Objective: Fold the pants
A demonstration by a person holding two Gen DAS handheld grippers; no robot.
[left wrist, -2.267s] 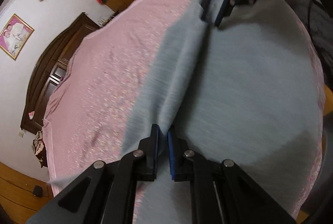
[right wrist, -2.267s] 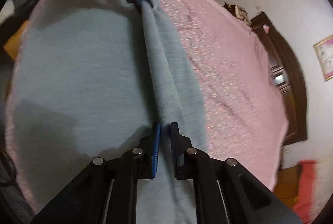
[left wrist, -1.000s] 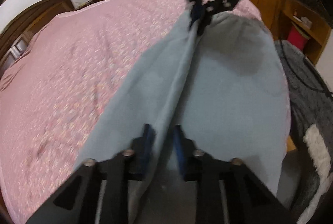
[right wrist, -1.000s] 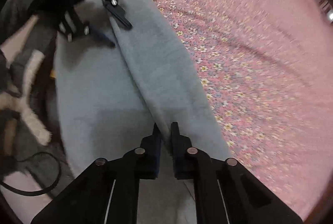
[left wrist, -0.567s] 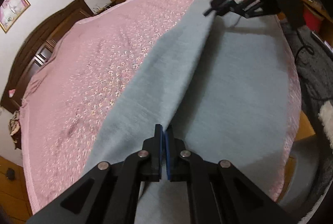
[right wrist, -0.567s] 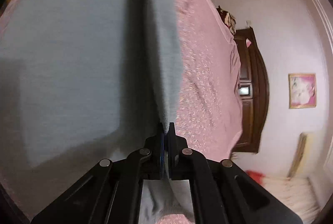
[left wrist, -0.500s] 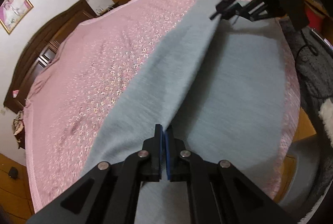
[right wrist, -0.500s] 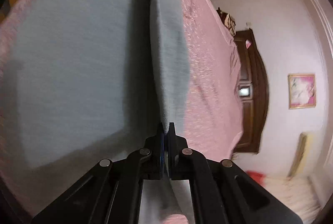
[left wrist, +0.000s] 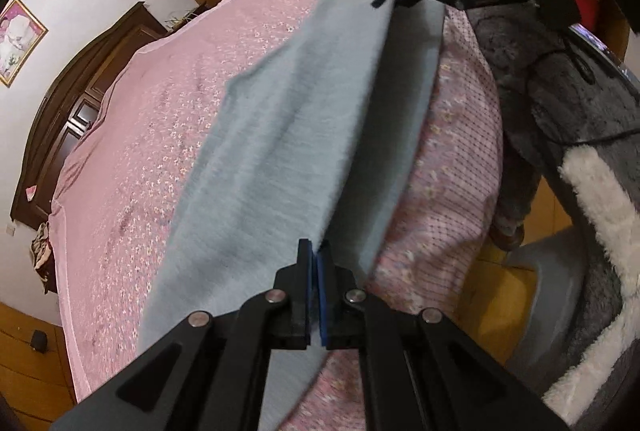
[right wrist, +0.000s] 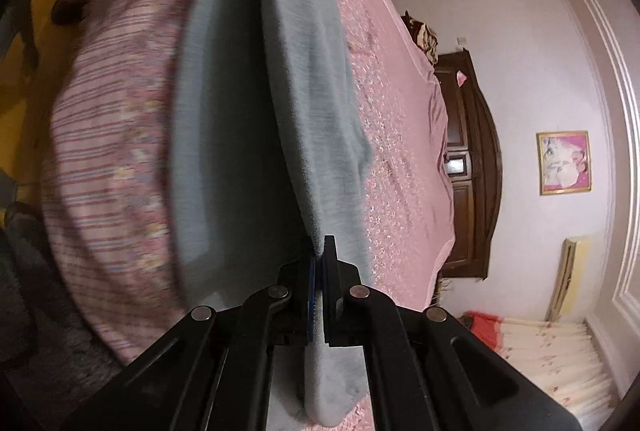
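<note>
I see the grey pants (left wrist: 288,135) stretched as a raised fold over the pink bedspread (left wrist: 132,159), near the bed's edge. Only my right camera shows the air conditioner (right wrist: 566,279) beyond the bed; only my left shows the fluffy grey garment (left wrist: 592,159) beside it. My left gripper (left wrist: 316,263) and right gripper (right wrist: 319,263) are both clamped tight on the pants' fold.

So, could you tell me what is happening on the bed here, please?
A person is folding a pair of light grey pants on a bed with a pink floral bedspread, using two hand-held grippers. The left gripper and the right gripper are each shut on the cloth at opposite ends of one raised edge, which stretches taut between them. The rest of the pants hangs down to the bedspread on both sides of that edge; the fold is not laid down yet.
</note>
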